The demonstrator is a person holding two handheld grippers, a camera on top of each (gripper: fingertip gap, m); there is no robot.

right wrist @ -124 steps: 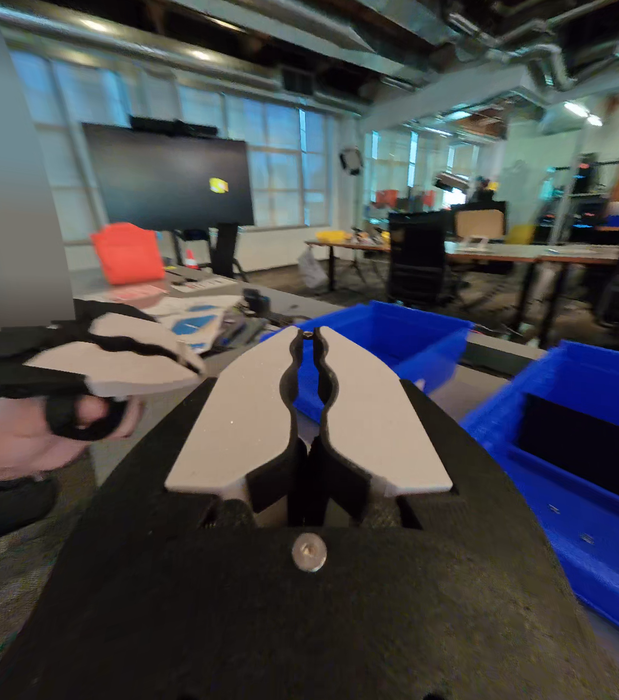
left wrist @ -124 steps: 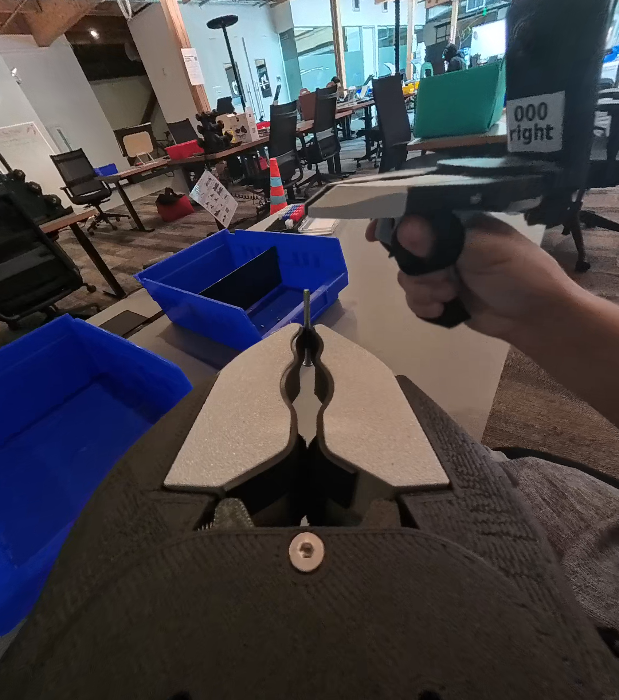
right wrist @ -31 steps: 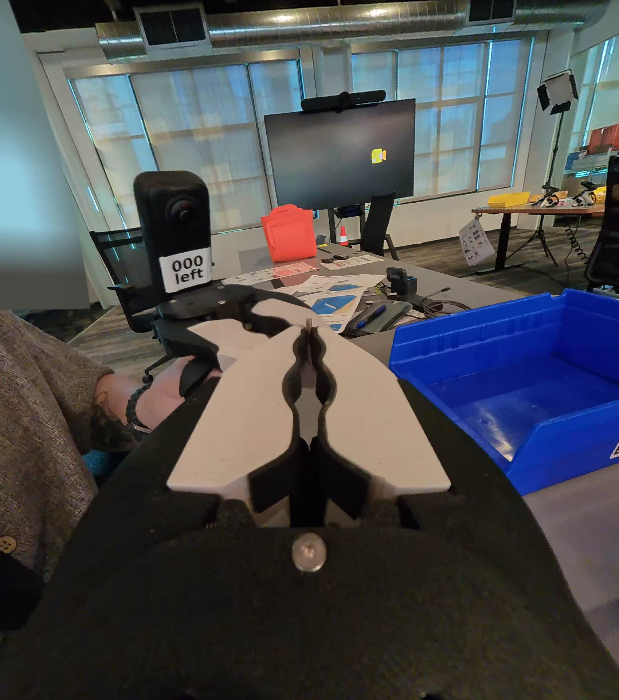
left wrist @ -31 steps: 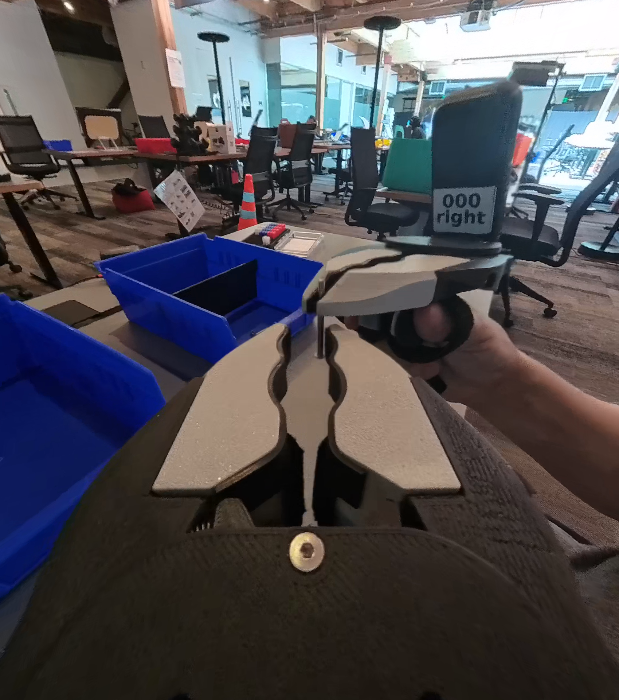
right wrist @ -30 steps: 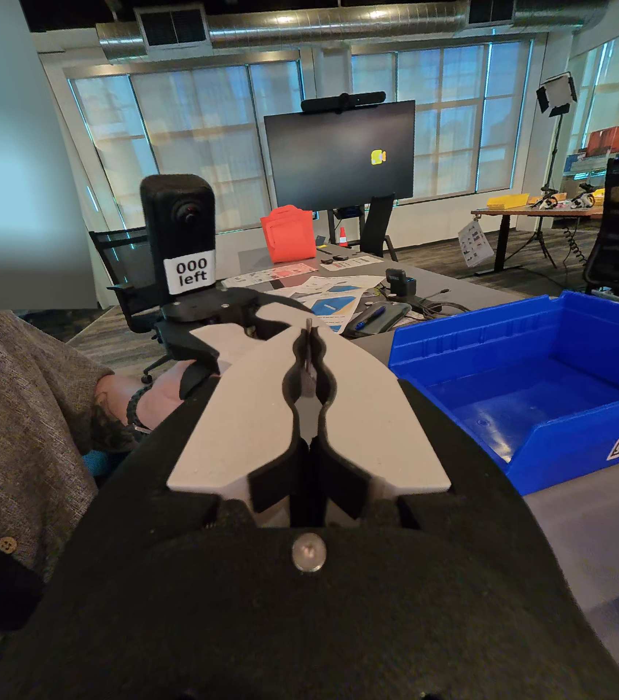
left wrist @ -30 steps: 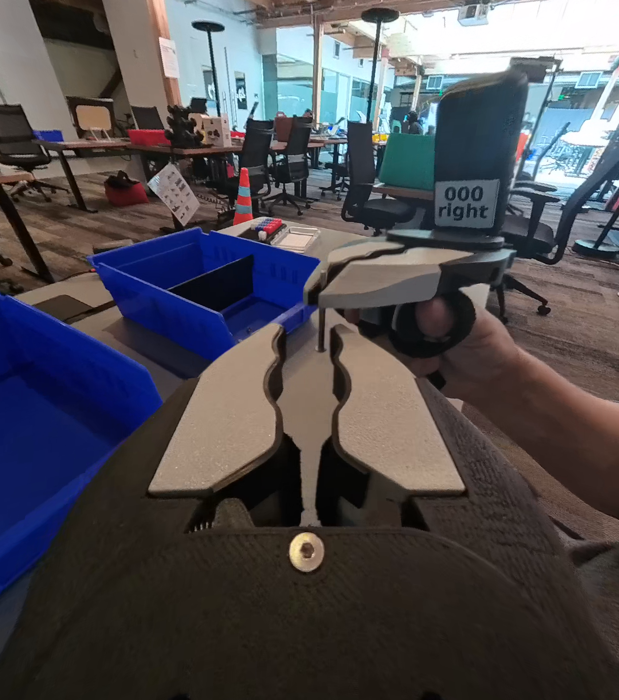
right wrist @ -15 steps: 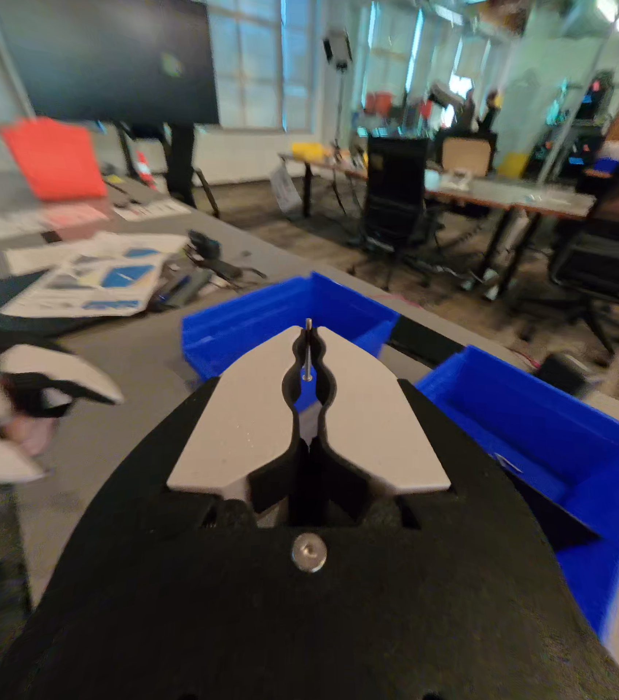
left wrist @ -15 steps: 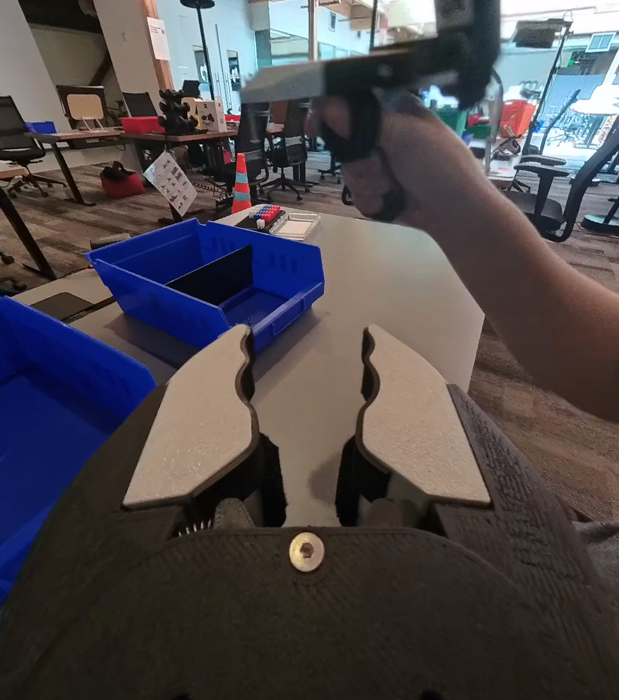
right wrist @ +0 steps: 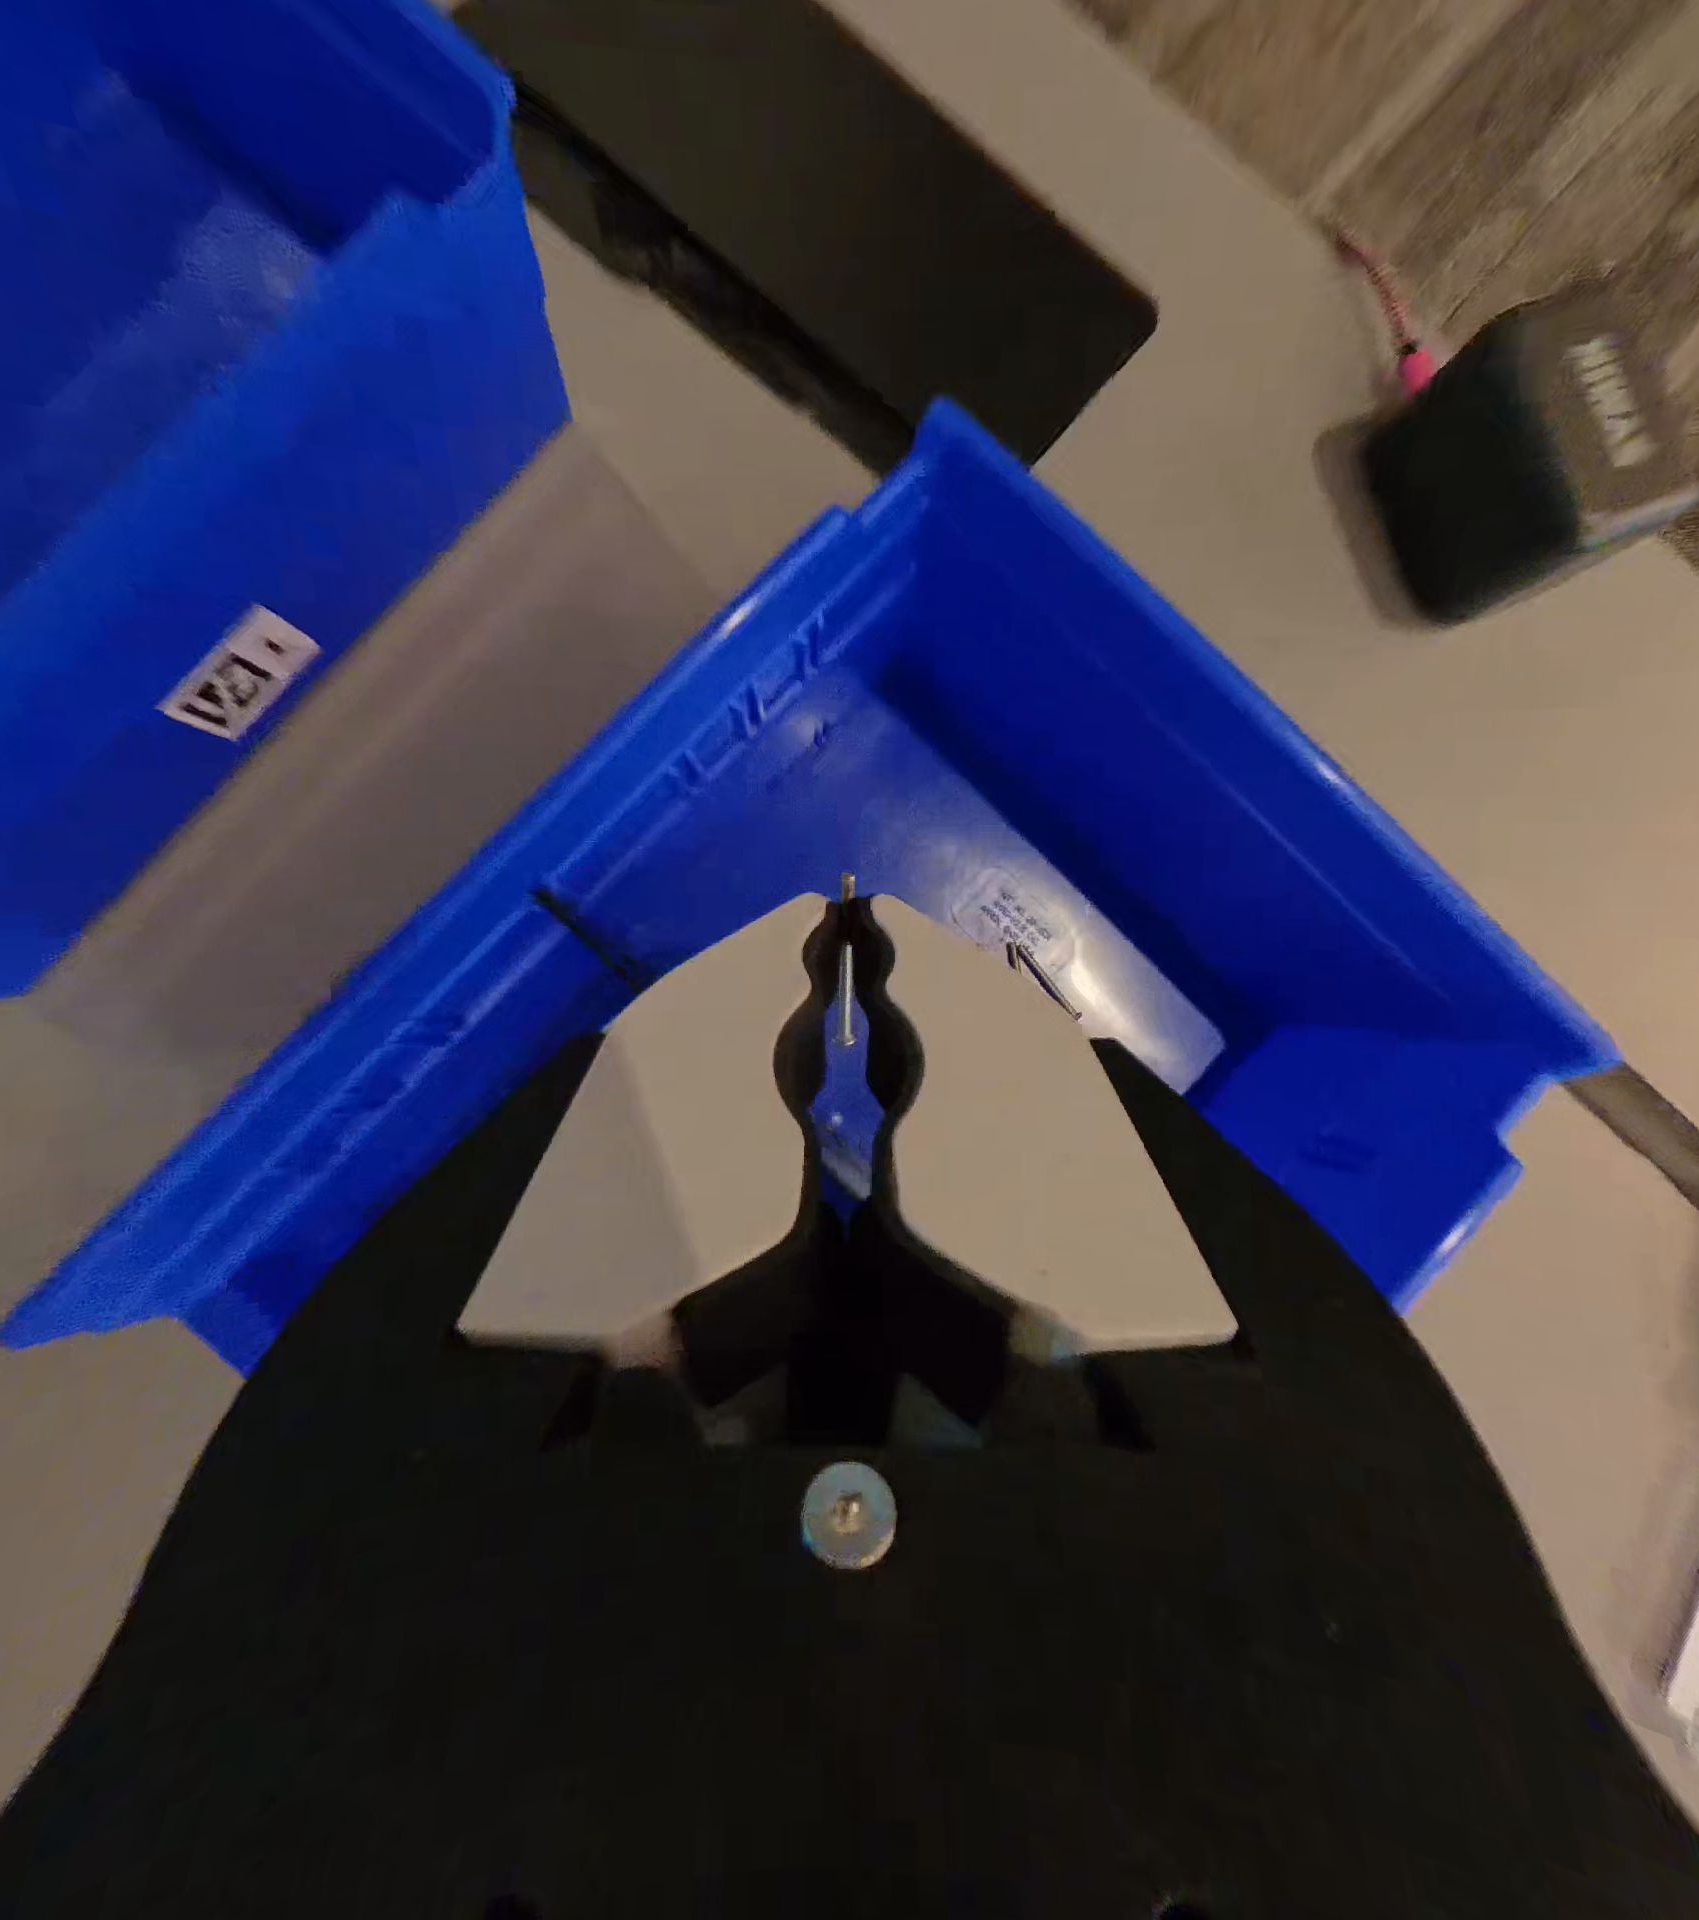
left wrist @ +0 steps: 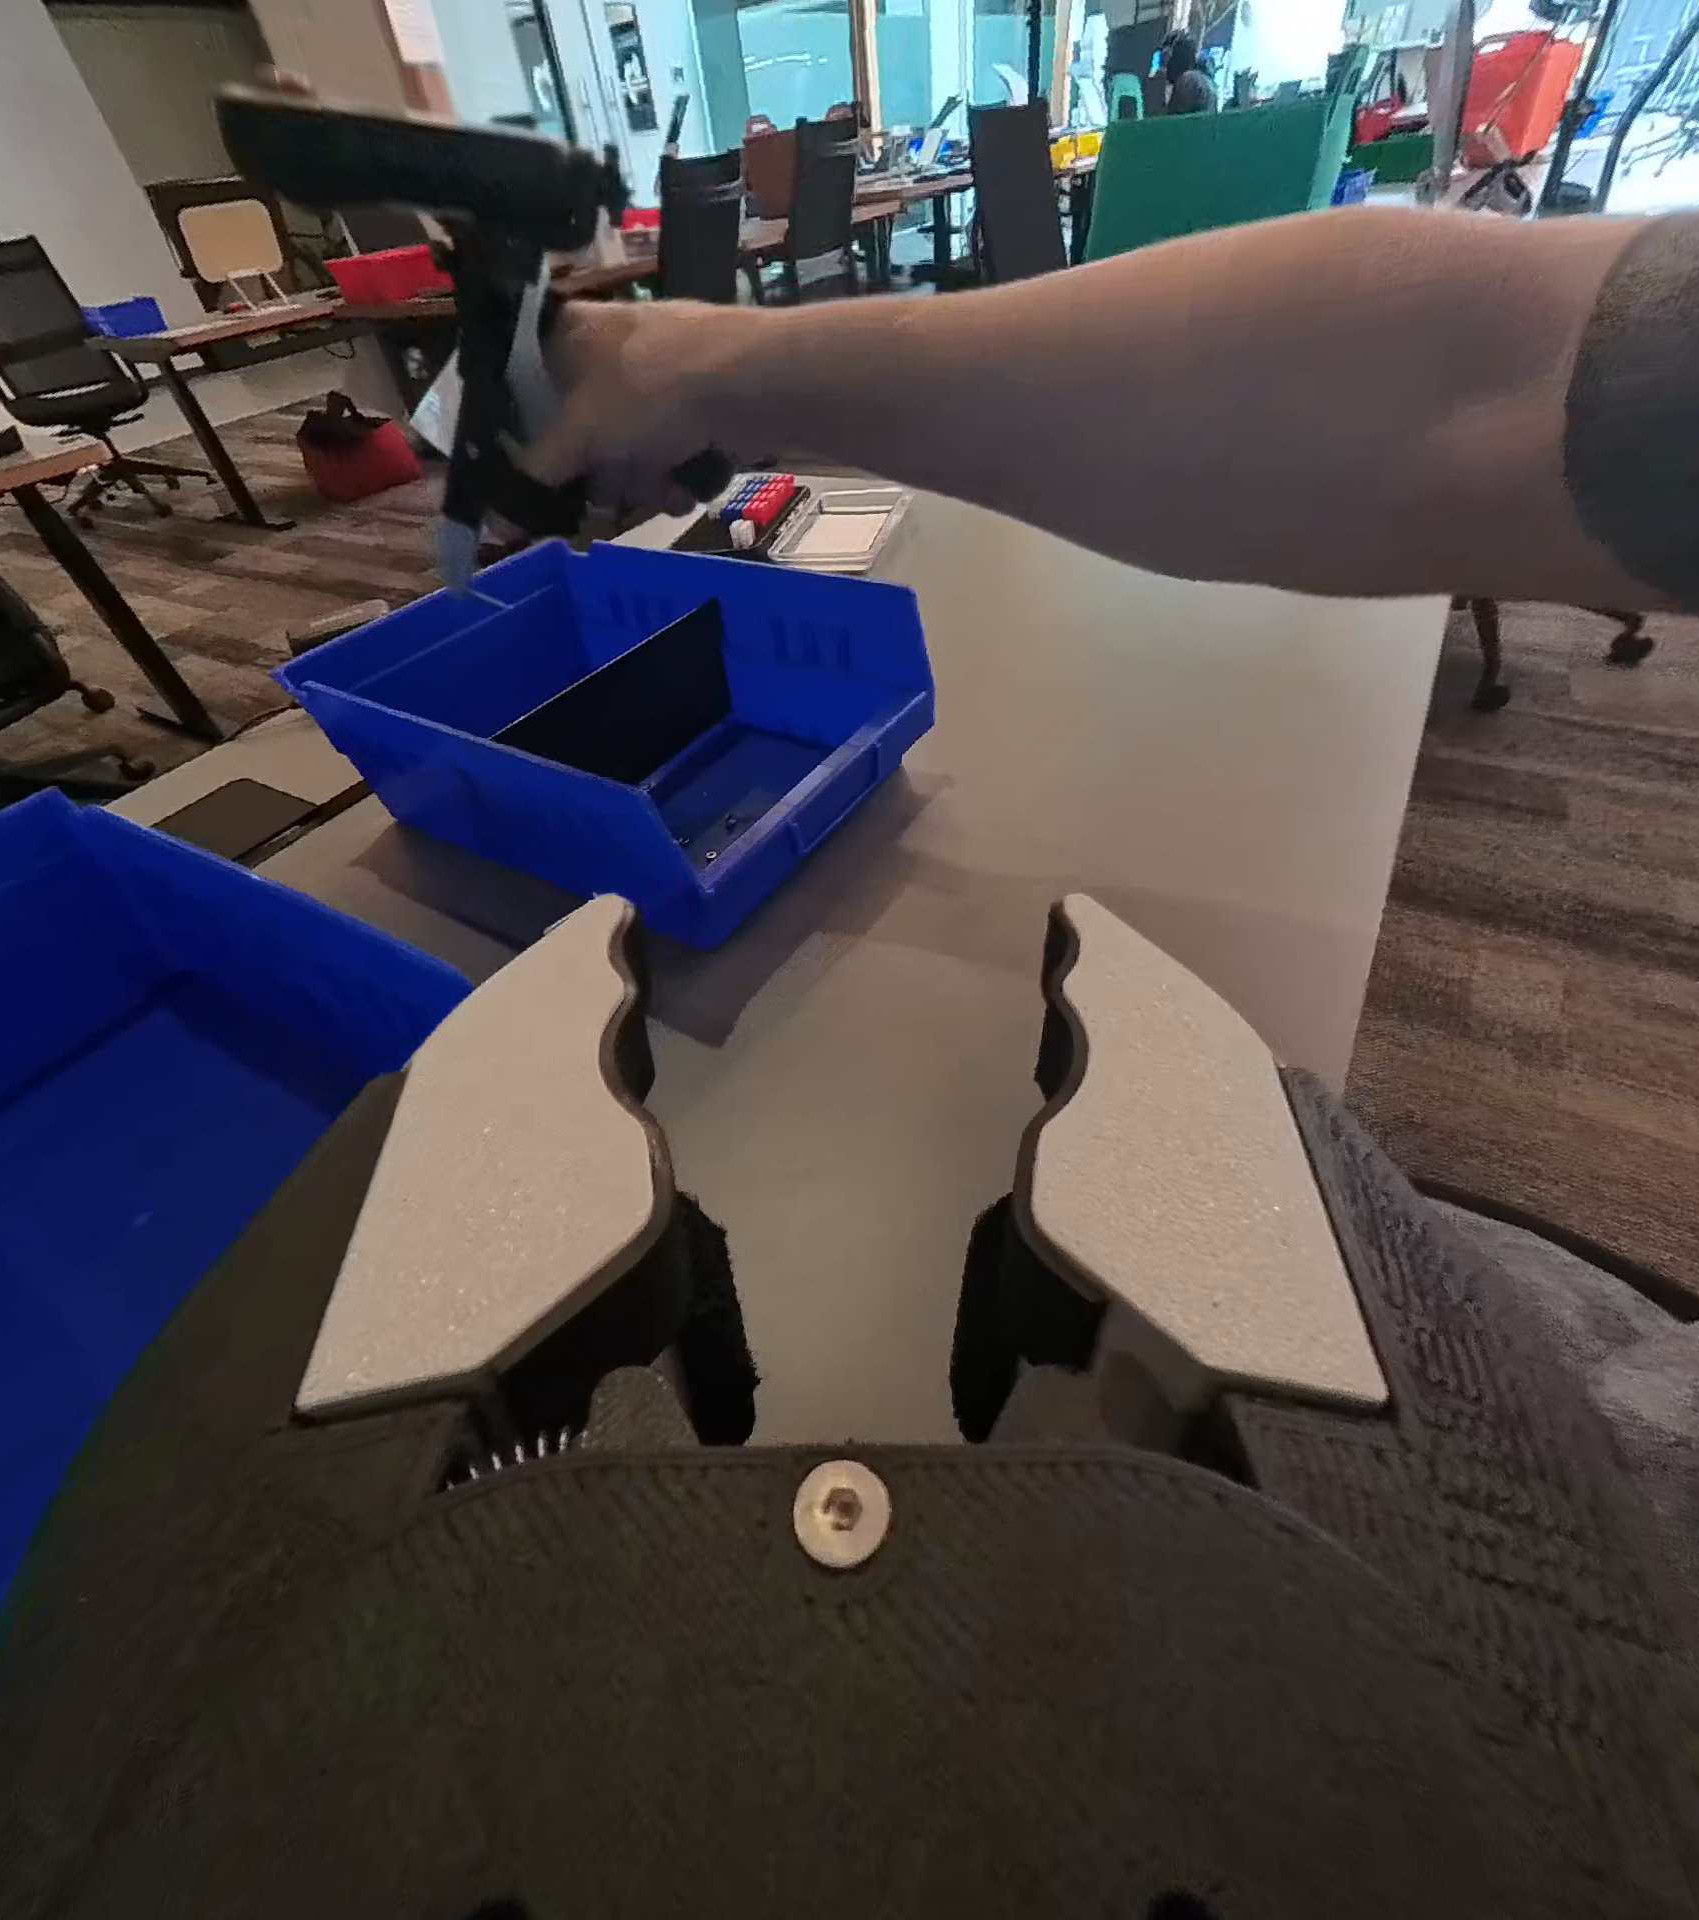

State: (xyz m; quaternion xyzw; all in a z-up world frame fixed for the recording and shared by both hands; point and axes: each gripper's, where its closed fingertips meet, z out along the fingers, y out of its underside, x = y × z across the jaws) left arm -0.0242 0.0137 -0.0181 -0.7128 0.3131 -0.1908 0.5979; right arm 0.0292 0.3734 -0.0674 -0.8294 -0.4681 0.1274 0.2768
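While right gripper [right wrist: 846,914] pinches a thin metal pin [right wrist: 844,977] over the divided blue bin's [right wrist: 1240,790] far compartment | left gripper [left wrist: 840,1018] spread apart, holding nothing, near table [left wrist: 1188,727] edge.

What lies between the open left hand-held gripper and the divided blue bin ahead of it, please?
Only bare grey tabletop, as the left wrist view shows: nothing sits between the left hand-held gripper and the divided blue bin, and its fingers hold nothing.
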